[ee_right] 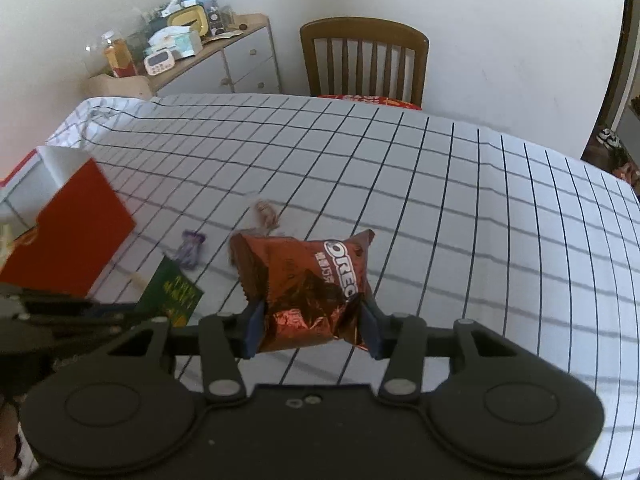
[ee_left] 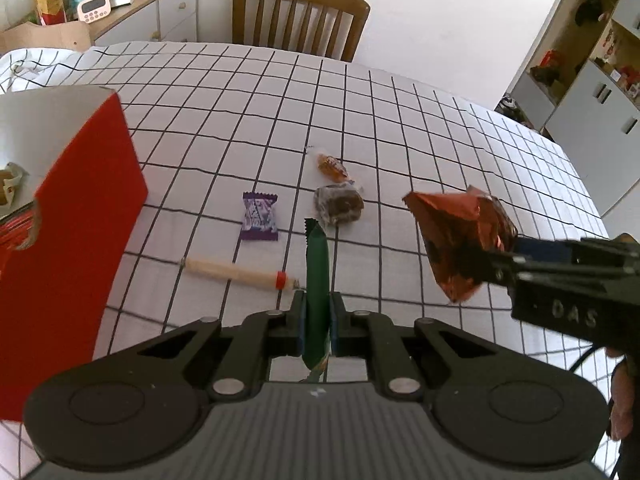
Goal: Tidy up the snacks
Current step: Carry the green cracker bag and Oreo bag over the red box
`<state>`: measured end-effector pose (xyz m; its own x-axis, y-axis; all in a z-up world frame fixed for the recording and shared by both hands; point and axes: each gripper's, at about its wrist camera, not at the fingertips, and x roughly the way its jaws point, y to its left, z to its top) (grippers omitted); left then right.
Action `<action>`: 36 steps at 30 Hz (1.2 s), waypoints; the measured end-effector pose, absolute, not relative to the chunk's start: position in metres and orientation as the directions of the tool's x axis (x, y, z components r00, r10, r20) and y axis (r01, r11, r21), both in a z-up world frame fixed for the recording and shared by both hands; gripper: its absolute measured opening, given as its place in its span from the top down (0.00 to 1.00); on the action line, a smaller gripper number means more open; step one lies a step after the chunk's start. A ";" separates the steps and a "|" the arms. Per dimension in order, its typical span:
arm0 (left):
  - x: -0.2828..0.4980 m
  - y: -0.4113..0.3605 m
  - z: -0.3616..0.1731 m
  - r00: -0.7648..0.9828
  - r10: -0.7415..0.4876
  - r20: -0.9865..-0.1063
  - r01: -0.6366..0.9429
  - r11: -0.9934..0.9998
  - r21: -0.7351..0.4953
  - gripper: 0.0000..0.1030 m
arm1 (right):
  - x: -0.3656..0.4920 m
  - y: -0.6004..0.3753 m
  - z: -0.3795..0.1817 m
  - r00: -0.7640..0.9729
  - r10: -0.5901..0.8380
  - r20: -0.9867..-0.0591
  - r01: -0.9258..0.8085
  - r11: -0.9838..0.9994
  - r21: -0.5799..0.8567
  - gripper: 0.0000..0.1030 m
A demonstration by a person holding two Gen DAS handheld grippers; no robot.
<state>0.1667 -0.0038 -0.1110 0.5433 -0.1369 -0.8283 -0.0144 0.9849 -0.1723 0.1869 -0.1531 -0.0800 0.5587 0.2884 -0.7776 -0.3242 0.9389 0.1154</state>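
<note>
- Left gripper [ee_left: 318, 322] is clamped tight on a slim green packet [ee_left: 317, 280], pinched edge-on near its lower end, the serrated top sticking out ahead and clear of the table.
- That packet looks thin, light and floppy; a grip nearer the middle would probably stop it drooping.
- Right gripper [ee_right: 310, 322] is squeezing a brown Oreo pack [ee_right: 308, 276] by its lower half, foil buckling between the blue pads [ee_right: 254, 326], also held above the cloth.
- Crinkly, glossy film, likely slippery, and the biscuits inside are probably brittle, so gentle pressure seems wise.
- Beyond, on the checked tablecloth [ee_left: 440, 128]: a purple sweet wrapper [ee_left: 260, 216], a dark clear-wrapped cake [ee_left: 338, 204], an orange candy [ee_left: 330, 166], a long pale sausage stick [ee_left: 236, 272].
- Red cardboard box [ee_left: 76, 220] stands open at the left, stiff-walled, presumably the destination.
</note>
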 end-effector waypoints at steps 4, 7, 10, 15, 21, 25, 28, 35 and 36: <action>0.150 -0.001 -0.095 0.560 -0.144 -0.816 0.004 0.985 -0.172 0.89 | 0.165 -0.151 -0.066 0.564 0.308 -0.767 -0.338 0.933 0.126 0.55; 0.139 0.002 -0.079 0.576 -0.147 -0.804 0.011 0.985 -0.172 0.89 | 0.153 -0.146 -0.052 0.569 0.323 -0.756 -0.353 0.926 0.130 0.55; 0.129 0.006 -0.064 0.595 -0.146 -0.790 0.016 0.985 -0.170 0.89 | 0.143 -0.140 -0.039 0.580 0.335 -0.743 -0.367 0.921 0.129 0.55; 0.116 0.018 -0.041 0.620 -0.141 -0.772 0.012 0.985 -0.171 0.89 | 0.133 -0.126 -0.018 0.592 0.357 -0.722 -0.395 0.910 0.126 0.55; 0.103 0.045 -0.016 0.651 -0.123 -0.749 -0.019 0.984 -0.178 0.89 | 0.129 -0.101 0.005 0.606 0.393 -0.692 -0.435 0.892 0.125 0.55; 0.095 0.071 -0.002 0.671 -0.096 -0.736 -0.052 0.983 -0.176 0.89 | 0.129 -0.079 0.017 0.606 0.423 -0.674 -0.466 0.875 0.131 0.55; 0.090 0.095 0.008 0.685 -0.076 -0.724 -0.081 0.980 -0.179 0.89 | 0.130 -0.059 0.024 0.605 0.443 -0.661 -0.489 0.863 0.131 0.55; 0.083 0.158 0.017 0.702 -0.007 -0.712 -0.174 0.968 -0.181 0.89 | 0.139 -0.002 0.029 0.578 0.490 -0.653 -0.541 0.829 0.142 0.55; 0.083 0.165 0.017 0.701 0.002 -0.713 -0.184 0.967 -0.179 0.89 | 0.141 0.007 0.027 0.570 0.496 -0.656 -0.549 0.823 0.145 0.55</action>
